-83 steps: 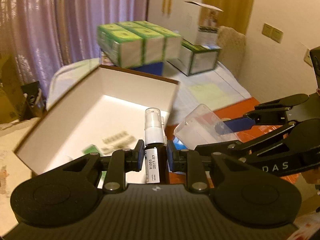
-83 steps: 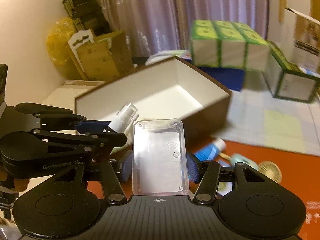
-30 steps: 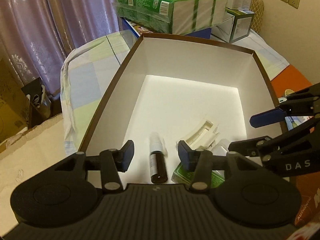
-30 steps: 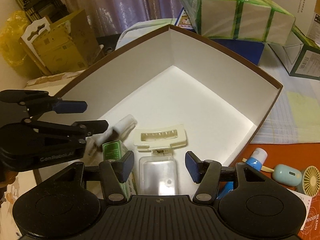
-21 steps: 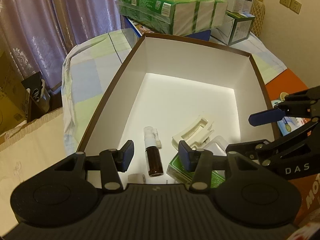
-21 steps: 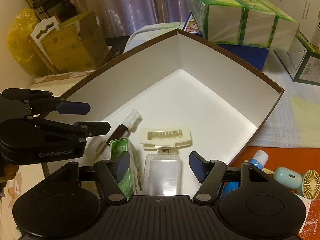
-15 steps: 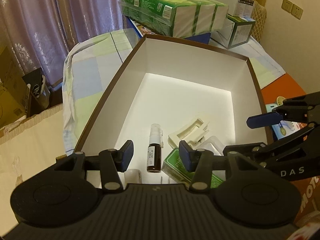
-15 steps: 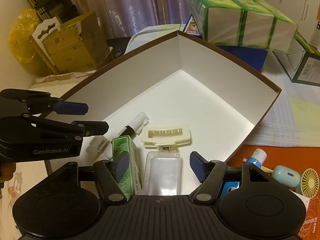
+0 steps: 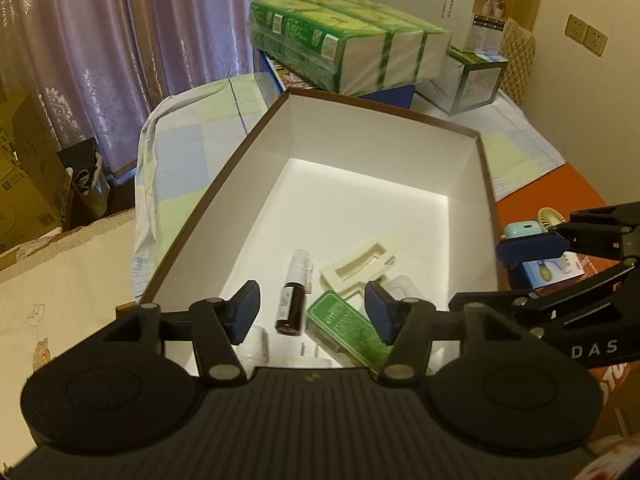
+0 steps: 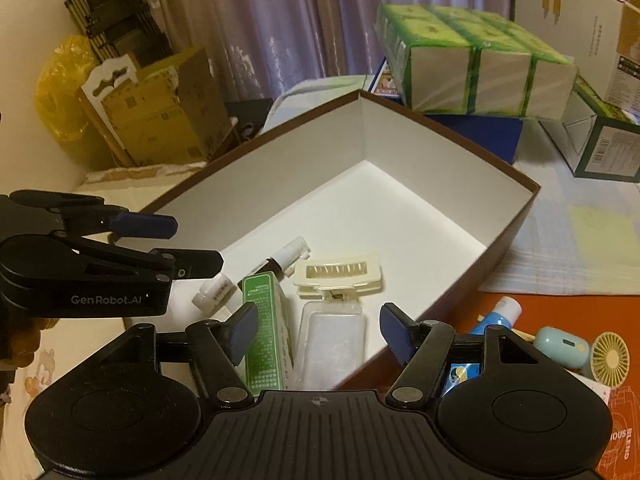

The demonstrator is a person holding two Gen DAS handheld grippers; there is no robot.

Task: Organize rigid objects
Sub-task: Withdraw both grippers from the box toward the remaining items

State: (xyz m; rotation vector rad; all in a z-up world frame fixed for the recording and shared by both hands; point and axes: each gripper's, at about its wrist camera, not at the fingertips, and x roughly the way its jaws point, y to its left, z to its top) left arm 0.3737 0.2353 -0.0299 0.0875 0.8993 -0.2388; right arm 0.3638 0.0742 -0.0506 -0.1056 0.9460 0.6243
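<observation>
From the left wrist view, the left gripper (image 9: 311, 310) hangs above the near end of a white-lined box (image 9: 486, 184); its jaws are opening, with nothing pressed between the blue pads. Below them on the box floor lie a dark spray bottle (image 9: 293, 298), a green carton (image 9: 347, 330), a cream hair clip (image 9: 360, 266) and a small white vial (image 9: 258, 342). The right gripper (image 9: 520, 276) reaches in from the right, beside the box wall. From the right wrist view, the right gripper (image 10: 316, 330) has its jaws apart and empty, over a clear plastic case (image 10: 332, 340) lying in the box's near corner just beside the carton (image 10: 266, 328). The hair clip (image 10: 338, 274) touches the case's far end. Outside the box, on the orange table (image 10: 496, 300), rest a blue tube (image 10: 498, 314) and a small fan (image 10: 610, 354).
</observation>
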